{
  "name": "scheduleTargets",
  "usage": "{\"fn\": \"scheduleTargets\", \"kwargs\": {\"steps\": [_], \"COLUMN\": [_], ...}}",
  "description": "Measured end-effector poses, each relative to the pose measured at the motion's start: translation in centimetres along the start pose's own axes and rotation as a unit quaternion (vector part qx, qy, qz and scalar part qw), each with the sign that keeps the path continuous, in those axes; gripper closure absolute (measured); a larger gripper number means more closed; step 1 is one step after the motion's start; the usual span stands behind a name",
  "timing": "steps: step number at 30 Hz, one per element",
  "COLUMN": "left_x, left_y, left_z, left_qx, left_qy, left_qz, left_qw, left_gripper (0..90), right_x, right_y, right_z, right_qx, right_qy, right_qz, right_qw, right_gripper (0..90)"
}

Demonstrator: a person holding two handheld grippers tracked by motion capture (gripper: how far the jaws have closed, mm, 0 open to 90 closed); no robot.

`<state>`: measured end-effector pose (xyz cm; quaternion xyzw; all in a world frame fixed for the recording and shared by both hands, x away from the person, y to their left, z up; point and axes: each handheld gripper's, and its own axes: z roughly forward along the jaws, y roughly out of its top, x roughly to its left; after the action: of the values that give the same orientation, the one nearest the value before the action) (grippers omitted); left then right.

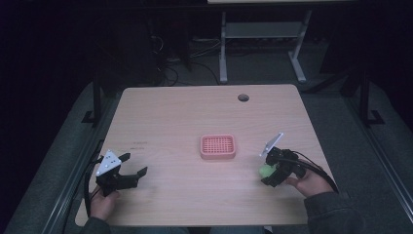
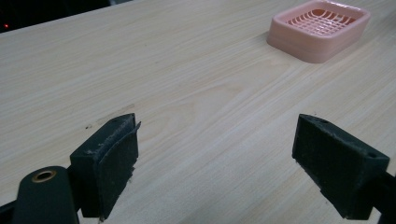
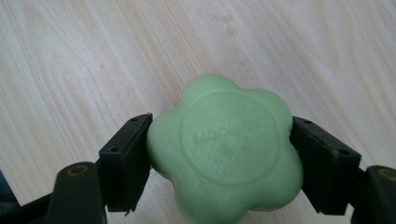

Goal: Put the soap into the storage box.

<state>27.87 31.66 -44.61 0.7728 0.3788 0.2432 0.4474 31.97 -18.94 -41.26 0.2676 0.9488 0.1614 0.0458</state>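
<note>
A green flower-shaped soap (image 3: 225,147) sits between the two black jaws of my right gripper (image 3: 219,154), which is shut on it just over the wooden table. From above, the soap (image 1: 266,170) and right gripper (image 1: 269,173) are at the table's right front. A pink slatted soap dish (image 1: 217,146) rests near the table's middle, to the left of that gripper. My left gripper (image 1: 134,165) is at the left front, open, with nothing between its jaws. In the left gripper view the left gripper (image 2: 217,154) stands over bare wood and the soap dish (image 2: 319,29) lies far off at upper right.
The wooden table (image 1: 175,112) has a round cable hole (image 1: 243,97) near its far edge. Beyond the table stand a desk frame (image 1: 263,36) and cables on a dark floor. Bare wood lies between the two grippers.
</note>
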Motion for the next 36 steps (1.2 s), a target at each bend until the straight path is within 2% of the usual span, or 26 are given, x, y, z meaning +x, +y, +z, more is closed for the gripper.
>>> {"fn": "scheduleTargets", "kwargs": {"steps": [11, 19, 20, 25, 29, 36], "left_x": [0.0, 0.1, 0.2, 0.2, 0.2, 0.1], "left_y": [0.0, 0.0, 0.0, 0.0, 0.0, 0.1], "left_z": [0.0, -0.1, -0.1, -0.1, 0.0, 0.0], "left_qx": [0.0, -0.001, -0.002, -0.001, -0.003, -0.004], "left_qy": [0.002, 0.003, 0.002, 0.0, -0.001, -0.002], "left_qz": [0.0, -0.003, -0.002, -0.002, -0.002, -0.003], "left_qw": [1.0, 1.0, 1.0, 1.0, 1.0, 1.0], "left_gripper": [14.1, 14.1, 14.2, 14.1, 14.1, 14.1], "right_x": [-0.3, -0.6, -0.7, -0.9, -1.5, -1.9], "right_y": [2.2, 5.0, 5.7, 7.5, 8.6, 10.8], "right_z": [-0.7, -1.1, -0.9, -0.2, 0.3, 1.0], "right_qx": [-0.016, -0.017, -0.018, -0.007, -0.006, -0.005], "right_qy": [0.007, 0.009, 0.018, 0.022, 0.037, 0.044], "right_qz": [-0.013, -0.032, -0.032, -0.045, -0.043, -0.044], "right_qw": [0.9998, 0.9993, 0.9992, 0.9987, 0.9984, 0.9981], "right_gripper": [26.0, 26.0, 25.9, 26.0, 26.0, 26.0]}}
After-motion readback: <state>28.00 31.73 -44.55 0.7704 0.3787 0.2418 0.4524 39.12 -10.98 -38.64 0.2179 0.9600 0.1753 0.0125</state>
